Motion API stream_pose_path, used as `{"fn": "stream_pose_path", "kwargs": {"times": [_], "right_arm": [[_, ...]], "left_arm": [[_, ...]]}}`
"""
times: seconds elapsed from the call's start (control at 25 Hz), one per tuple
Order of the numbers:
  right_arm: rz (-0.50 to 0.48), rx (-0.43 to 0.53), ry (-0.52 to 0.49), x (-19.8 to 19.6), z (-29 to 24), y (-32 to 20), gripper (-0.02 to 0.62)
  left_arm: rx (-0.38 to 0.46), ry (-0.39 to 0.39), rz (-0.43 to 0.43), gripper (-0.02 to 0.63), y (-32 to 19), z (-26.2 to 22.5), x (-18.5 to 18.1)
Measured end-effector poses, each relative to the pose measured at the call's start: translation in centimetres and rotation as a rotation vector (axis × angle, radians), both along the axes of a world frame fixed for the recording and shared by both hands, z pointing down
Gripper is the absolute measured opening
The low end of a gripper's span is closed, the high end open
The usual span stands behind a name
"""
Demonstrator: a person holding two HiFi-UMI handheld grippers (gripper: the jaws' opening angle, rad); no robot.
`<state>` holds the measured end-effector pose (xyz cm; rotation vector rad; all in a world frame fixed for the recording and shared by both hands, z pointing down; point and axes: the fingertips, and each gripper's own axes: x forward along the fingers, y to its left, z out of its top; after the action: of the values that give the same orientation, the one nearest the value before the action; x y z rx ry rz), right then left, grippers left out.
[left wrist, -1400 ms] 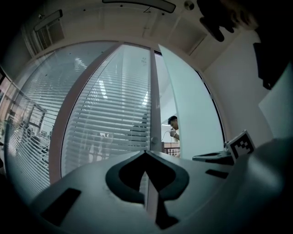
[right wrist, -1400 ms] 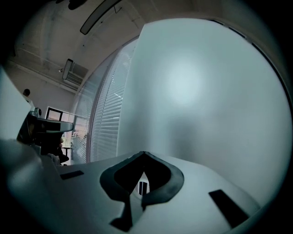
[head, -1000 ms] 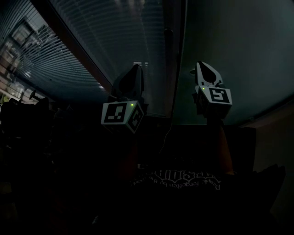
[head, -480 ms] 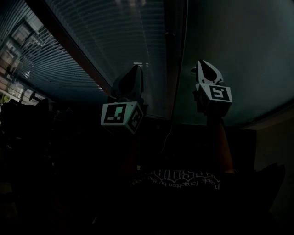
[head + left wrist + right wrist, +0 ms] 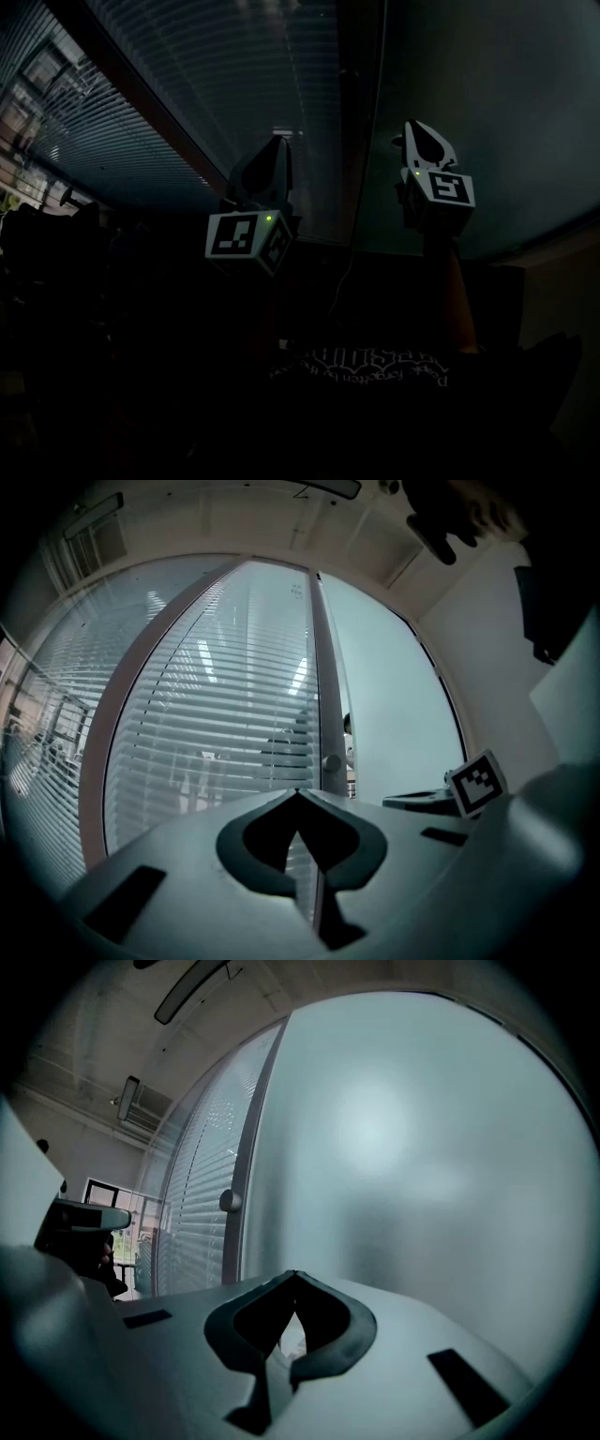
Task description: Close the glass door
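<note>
The frosted glass door [image 5: 478, 103] fills the upper right of the dark head view and most of the right gripper view [image 5: 422, 1147]. Its dark upright edge [image 5: 354, 122] carries a round knob [image 5: 226, 1201], which also shows in the left gripper view [image 5: 331, 761]. Left of that edge is a glass panel with slatted blinds [image 5: 234, 84]. My right gripper [image 5: 415, 127] points level at the frosted pane, shut and empty [image 5: 295, 1275]; whether it touches the glass I cannot tell. My left gripper [image 5: 278, 141] is shut and empty too [image 5: 297, 791], aimed at the blinds just left of the knob.
A brown frame post [image 5: 141, 103] runs diagonally at the left, with more blinds beyond it. In the left gripper view the right gripper's marker cube [image 5: 478, 782] shows at the right, before a white wall [image 5: 497, 621]. A person's dark printed shirt [image 5: 366, 361] fills the bottom.
The right gripper has crept slightly to the right and up along the frosted pane. The left gripper has kept still.
</note>
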<state>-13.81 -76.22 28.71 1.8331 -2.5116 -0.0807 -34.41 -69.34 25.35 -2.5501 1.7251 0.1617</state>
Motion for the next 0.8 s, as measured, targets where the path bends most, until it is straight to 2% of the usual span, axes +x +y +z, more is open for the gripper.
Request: {"fn": "stream_pose_path", "kwargs": {"times": [0.8], "right_arm": [[0.011, 0.029, 0.008, -0.17, -0.32, -0.21, 0.003]], "left_arm": [[0.002, 0.001, 0.003, -0.005, 0.13, 0.29, 0.18]]}}
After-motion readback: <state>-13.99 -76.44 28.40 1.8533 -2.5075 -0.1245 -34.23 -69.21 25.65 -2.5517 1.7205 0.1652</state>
